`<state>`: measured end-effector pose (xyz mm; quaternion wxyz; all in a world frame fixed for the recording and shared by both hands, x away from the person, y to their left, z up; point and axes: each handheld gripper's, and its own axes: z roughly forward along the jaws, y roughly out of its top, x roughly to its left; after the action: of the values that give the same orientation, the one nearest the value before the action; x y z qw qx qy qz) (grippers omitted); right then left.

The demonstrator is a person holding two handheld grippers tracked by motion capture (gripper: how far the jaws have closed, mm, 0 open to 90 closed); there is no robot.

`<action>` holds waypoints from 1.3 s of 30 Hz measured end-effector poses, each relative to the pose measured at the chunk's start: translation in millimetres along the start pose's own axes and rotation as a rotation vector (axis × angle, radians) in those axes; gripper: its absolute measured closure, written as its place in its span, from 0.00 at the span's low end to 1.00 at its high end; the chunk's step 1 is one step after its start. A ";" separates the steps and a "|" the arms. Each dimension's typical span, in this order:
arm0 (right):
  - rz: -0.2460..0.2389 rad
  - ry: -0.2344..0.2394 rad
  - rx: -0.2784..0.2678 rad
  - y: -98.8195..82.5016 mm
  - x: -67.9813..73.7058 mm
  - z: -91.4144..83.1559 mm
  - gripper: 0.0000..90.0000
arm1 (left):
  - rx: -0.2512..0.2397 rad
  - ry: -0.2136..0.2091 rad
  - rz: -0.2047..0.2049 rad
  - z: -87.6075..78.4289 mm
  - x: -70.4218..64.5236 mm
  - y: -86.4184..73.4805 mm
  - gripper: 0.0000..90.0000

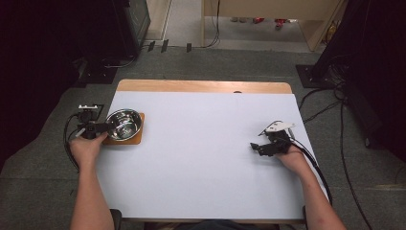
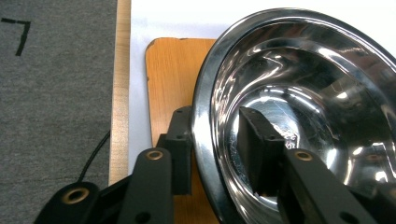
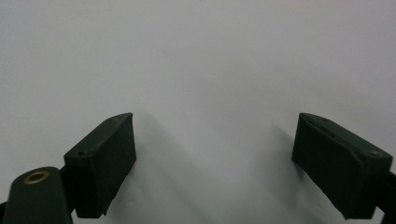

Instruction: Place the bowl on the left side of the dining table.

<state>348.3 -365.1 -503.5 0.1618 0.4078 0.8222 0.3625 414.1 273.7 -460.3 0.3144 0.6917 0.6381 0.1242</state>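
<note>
White desk (image 1: 201,158): my left claw (image 2: 217,149) straddles the steel bowl (image 1: 124,124) rim at left edge, pads loose; right claw (image 3: 215,163) released.

high view: overhead from 6 o'clock, far, facing the bench (image 1: 201,158)
left gripper view: close on bowl (image 2: 299,93), shared with high view
right gripper view: close, facing bare bench
</note>
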 end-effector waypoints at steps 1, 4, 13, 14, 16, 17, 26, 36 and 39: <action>0.000 0.000 0.000 0.0 0.0 0.0 0.14 | 0.000 0.000 0.001 -0.9 -0.4 0.5 0.70; 0.000 0.000 0.000 0.0 0.0 0.0 0.14 | -0.014 0.011 0.010 -4.3 -3.0 2.0 0.64; 0.000 0.000 0.000 0.0 0.0 0.0 0.14 | -0.039 0.007 0.021 -11.8 -6.6 4.9 0.52; 0.001 0.000 0.000 0.0 0.0 0.0 0.14 | -0.044 0.002 0.023 -13.0 -7.1 5.1 0.51; 0.004 0.003 0.002 0.0 0.3 -0.1 0.14 | -0.053 -0.002 0.035 -15.6 -8.1 5.6 0.50; 0.004 0.003 0.002 0.0 0.3 -0.1 0.14 | -0.052 -0.001 0.036 -16.8 -8.5 6.1 0.50; 0.000 0.000 0.000 0.0 0.0 0.0 0.14 | -0.091 0.006 0.044 -34.5 -12.1 9.5 0.49; 0.003 0.003 0.002 0.0 0.3 -0.1 0.14 | -0.133 -0.003 0.088 -48.5 -28.9 13.4 0.47; 0.003 0.003 0.002 0.0 0.2 -0.1 0.14 | -0.133 -0.007 0.111 -48.5 -36.9 15.2 0.46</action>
<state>348.1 -365.0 -503.5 0.1596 0.4088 0.8221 0.3626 392.9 251.9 -405.4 0.3546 0.7039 0.5881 0.1812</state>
